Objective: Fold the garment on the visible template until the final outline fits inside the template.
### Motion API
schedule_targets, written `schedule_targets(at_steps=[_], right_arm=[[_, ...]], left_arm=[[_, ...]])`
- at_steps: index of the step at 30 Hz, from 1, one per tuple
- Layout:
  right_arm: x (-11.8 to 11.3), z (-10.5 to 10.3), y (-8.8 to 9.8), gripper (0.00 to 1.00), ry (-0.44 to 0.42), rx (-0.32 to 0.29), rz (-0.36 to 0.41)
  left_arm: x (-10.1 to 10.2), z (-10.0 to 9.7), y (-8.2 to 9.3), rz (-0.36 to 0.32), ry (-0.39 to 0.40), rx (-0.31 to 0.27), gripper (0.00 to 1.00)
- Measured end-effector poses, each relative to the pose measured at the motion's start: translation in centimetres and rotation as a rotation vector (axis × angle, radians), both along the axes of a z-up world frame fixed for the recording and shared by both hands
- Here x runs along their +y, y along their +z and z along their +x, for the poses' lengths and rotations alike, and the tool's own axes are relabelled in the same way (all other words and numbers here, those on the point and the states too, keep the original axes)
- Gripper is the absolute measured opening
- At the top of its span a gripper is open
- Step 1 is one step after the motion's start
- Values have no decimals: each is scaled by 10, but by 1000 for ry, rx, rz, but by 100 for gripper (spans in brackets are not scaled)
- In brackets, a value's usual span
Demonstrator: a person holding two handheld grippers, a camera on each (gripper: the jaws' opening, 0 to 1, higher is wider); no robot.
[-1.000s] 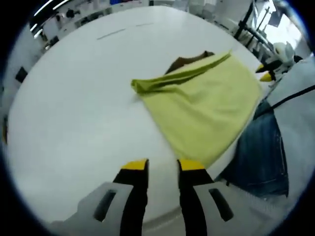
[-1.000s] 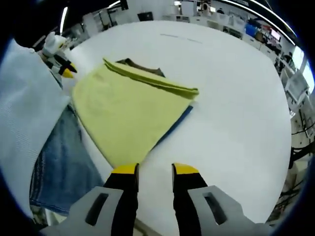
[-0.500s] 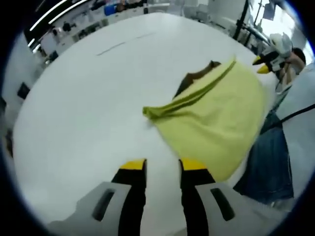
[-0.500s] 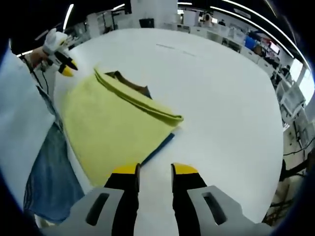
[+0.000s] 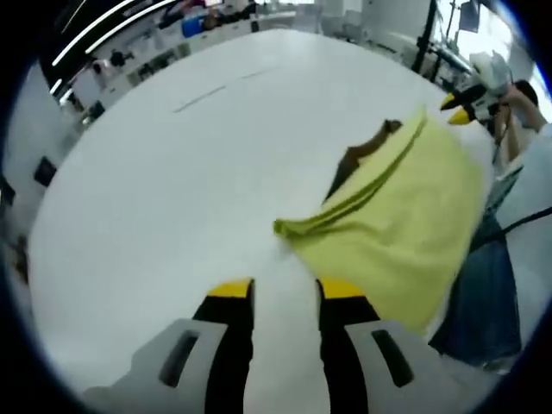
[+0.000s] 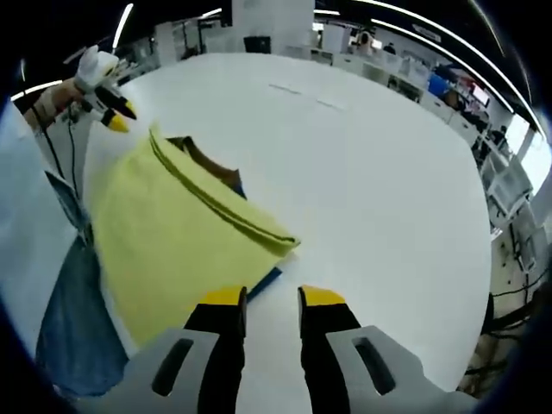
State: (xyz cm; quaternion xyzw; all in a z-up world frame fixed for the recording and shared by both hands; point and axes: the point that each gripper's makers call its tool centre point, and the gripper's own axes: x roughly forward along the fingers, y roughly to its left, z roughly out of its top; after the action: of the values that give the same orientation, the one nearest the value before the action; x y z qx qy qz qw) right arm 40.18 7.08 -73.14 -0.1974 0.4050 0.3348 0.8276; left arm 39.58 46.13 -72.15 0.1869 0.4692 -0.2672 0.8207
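Note:
A yellow-green garment (image 5: 397,224) lies folded on the white table (image 5: 155,190), with a thick folded edge toward the table's middle. A brown piece (image 5: 362,155) sticks out from under its far side. In the right gripper view the same garment (image 6: 172,233) covers a blue sheet whose edge (image 6: 266,280) peeks out near my jaws, and the brown piece (image 6: 211,159) shows beyond the fold. My left gripper (image 5: 285,293) hovers open just beside the garment's corner, holding nothing. My right gripper (image 6: 272,300) is open too, above the blue edge.
A person in jeans (image 6: 65,336) and a white sleeve (image 6: 26,216) stands at the table's edge behind the garment. The other gripper (image 5: 470,82) appears top right in the left gripper view, and top left (image 6: 103,73) in the right gripper view. Shelves and desks ring the table.
Both cameras have swung, so the garment sits more to the side in each view. The garment keeps its shape, and both pairs of jaws keep the same gap.

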Motion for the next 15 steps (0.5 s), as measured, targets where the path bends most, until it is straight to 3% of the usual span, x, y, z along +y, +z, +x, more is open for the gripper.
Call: schedule_targets(at_steps=[15], right_arm=[[14,24,-2,23,63,-6,-24]], left_arm=[[0,33,-4,-11,12,-48,26]])
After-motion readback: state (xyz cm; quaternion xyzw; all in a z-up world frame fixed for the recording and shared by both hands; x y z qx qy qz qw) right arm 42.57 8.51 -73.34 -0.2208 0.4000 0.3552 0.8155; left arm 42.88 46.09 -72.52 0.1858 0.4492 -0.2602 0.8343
